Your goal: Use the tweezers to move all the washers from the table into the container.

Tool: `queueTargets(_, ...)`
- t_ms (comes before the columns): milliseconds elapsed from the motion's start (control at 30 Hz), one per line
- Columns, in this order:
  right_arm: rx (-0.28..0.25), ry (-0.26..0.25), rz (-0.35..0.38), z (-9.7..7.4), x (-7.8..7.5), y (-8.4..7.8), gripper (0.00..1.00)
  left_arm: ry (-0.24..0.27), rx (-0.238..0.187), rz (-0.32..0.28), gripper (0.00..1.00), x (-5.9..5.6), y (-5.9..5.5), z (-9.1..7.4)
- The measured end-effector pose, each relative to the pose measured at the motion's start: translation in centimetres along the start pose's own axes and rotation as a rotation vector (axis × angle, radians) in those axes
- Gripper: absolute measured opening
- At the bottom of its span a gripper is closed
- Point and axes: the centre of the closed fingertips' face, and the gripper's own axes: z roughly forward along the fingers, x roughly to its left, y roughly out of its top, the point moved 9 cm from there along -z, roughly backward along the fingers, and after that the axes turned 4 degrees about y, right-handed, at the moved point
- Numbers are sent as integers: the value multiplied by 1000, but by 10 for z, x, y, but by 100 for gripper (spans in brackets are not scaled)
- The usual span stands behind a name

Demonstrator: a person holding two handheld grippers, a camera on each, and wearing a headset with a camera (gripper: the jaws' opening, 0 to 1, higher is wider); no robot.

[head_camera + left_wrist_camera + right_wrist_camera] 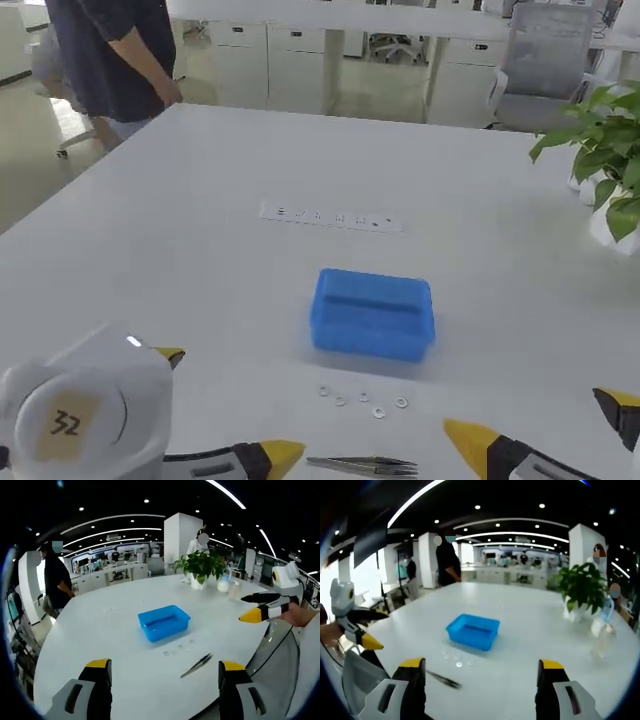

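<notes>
A blue container (372, 315) stands in the middle of the white table (200, 230). Several small washers (362, 400) lie in a loose row just in front of it. Metal tweezers (365, 465) rest flat on the table nearer me, untouched. My left gripper (228, 405) is open at the bottom left, to the left of the tweezers. To their right, my right gripper (540, 418) is open too. The left gripper view has the container (164, 622), washers (177, 650) and tweezers (196, 665) ahead of its spread jaws. In the right gripper view the tweezers (442, 679) lie before the container (472, 630).
A white power strip (330, 217) lies beyond the container. A potted plant (600, 150) stands at the table's right edge, with a bottle (602, 630) beside it. A person (110, 60) stands at the far left corner and an office chair (550, 60) at the back right.
</notes>
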Motion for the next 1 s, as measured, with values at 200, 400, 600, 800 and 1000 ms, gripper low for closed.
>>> queueTargets(200,12,-5,8,1,-3,-3,90,-83,68,113,77,-8,1,17)
queueTargets(400,30,11,15,4,-3,-7,87,-154,156,192,67,-9,-7,39)
queueTargets(600,63,18,-11,7,0,-11,83,-230,216,254,52,-12,-14,58)
queueTargets(800,93,34,-1,11,-1,-15,77,-287,295,286,40,-14,-26,80)
queueTargets(1000,111,46,0,15,-2,-16,74,-326,319,310,24,-18,-33,99)
